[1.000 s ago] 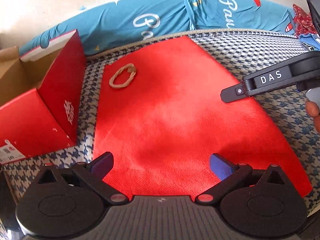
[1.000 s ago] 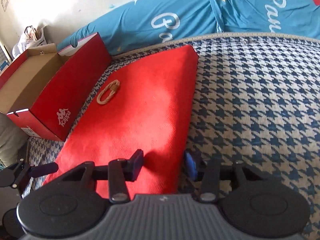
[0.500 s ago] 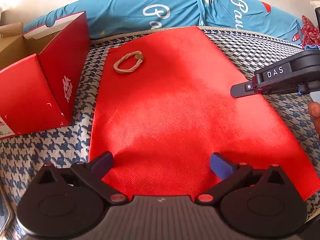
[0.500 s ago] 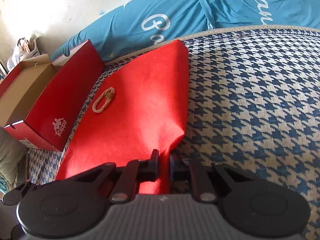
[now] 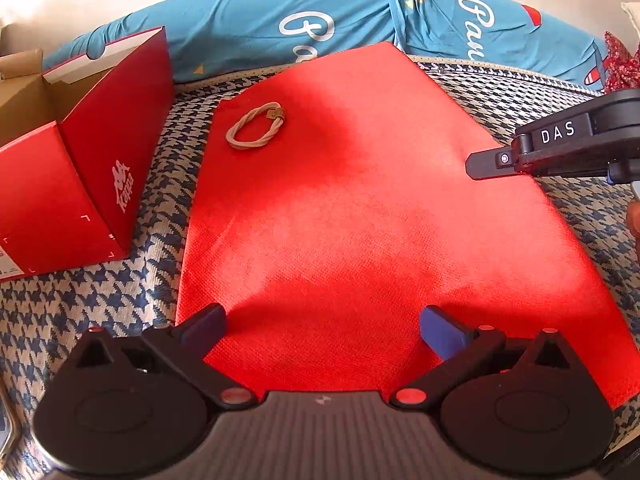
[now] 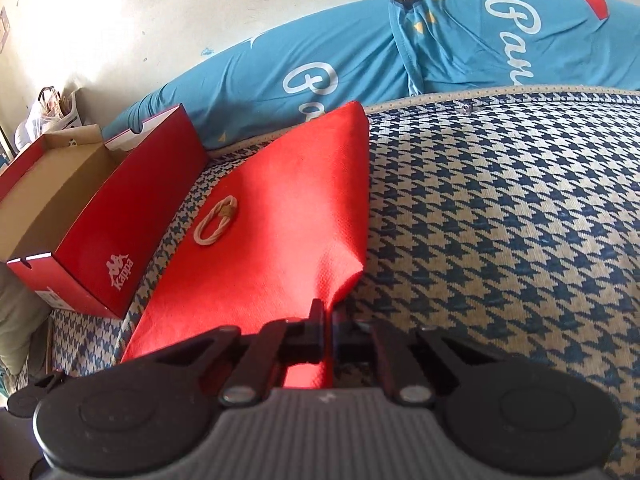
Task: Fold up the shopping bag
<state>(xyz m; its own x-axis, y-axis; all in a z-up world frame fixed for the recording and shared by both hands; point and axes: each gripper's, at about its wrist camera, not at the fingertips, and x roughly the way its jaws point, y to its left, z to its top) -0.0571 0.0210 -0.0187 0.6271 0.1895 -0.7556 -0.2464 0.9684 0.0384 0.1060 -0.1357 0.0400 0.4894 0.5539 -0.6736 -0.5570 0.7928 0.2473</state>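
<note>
The right gripper [image 6: 326,320] has its two jaws pressed together on the right edge of the red shopping bag [image 6: 288,216], so that a thin fold of the cloth stands pinched between them; the jaws have just been closing, and now there is almost no gap. Near this pinch the edge of the bag is pulled up a little and makes a small crease, while the rest of the bag lies flat on the houndstooth bed cover [image 6: 500,220]. The left gripper [image 5: 322,326] hovers over the near end of the bag with its jaws wide apart and holds nothing; whether its blue pads [image 5: 440,330] touch the cloth I cannot tell. In the left wrist view the right gripper [image 5: 486,162] comes in from the right side, and it carries a label with the letters DAS. On the far left part of the bag lies a small loop of pale twisted cord [image 5: 256,132] (probably a handle, but I cannot tell if it is fixed to the bag). Just beside the left edge of the bag stands an open red Kappa shoebox [image 6: 100,220], with a brown inside. Behind the bag, along the pale wall [image 6: 160,20], lies a blue cloth with white script letters [image 6: 360,64], and the far corner of the bag reaches up to it.
</note>
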